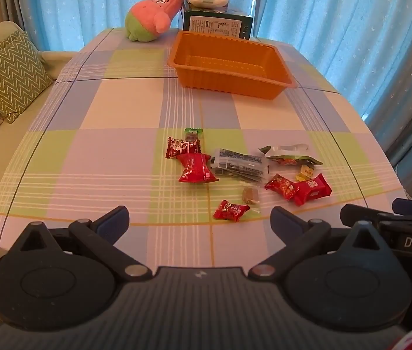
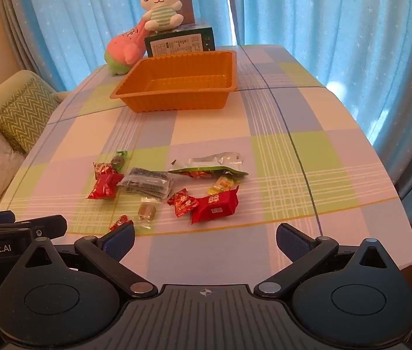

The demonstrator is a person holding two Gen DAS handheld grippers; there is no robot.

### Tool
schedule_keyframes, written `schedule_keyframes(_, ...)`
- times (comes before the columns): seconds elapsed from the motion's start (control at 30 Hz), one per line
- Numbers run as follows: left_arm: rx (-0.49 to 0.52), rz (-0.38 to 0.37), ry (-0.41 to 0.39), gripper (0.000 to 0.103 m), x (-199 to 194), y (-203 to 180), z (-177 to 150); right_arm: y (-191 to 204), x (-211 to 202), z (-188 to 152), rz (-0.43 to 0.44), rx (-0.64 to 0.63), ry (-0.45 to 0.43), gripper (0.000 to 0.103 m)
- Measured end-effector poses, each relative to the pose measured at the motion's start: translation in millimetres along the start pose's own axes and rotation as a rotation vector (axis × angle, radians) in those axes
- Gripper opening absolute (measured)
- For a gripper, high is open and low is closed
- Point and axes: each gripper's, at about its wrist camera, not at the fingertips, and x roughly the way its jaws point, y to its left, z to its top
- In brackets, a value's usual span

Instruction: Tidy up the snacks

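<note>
Currently, snacks: a loose scatter of wrapped pieces (image 1: 243, 172) lies across the middle of both frames on the checked surface (image 1: 112, 151), none of them in the tray.
Nearest piece: a small red candy (image 1: 230, 210) sits just ahead of the left hand-held gripper, with a small brown sweet in clear wrap (image 1: 250, 196) just beside it.
Other pieces: a red wrapper (image 1: 196, 171), a clear pack with dark print (image 1: 239, 164), a green-and-silver pouch (image 1: 289, 154) and a red packet (image 2: 216, 206), several touching or overlapping.
Tray: the orange tray (image 1: 276, 67) stands empty in the upper middle, well apart from the snacks.
Behind the tray: a dark box (image 1: 217, 24) and two plush toys (image 1: 153, 19) crowd the far edge.
Left hand-held gripper (image 1: 200, 218): jaws spread wide, nothing between them, at the bottom of the left wrist view.
Right hand-held gripper (image 2: 205, 237): jaws equally wide and empty, low in the right wrist view.
Stage: sorting seems not yet begun.
Risk: overlapping wrappers could mean two pieces caught at once, or a neighbour shoved aside.
Risk: slick foil may slip from the pads during the long carry to the tray.
Risk: the two hand-held grippers sit close together and could collide reaching for the same cluster.
</note>
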Motion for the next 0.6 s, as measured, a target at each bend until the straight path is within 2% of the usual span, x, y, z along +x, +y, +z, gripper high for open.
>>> schedule_keyframes(0.6,0.003,-0.005,-0.004,0.102,-4.4,-1.6,1.6,7.8,-4.5,-3.1,-0.01,-0.003,-0.012,0.103)
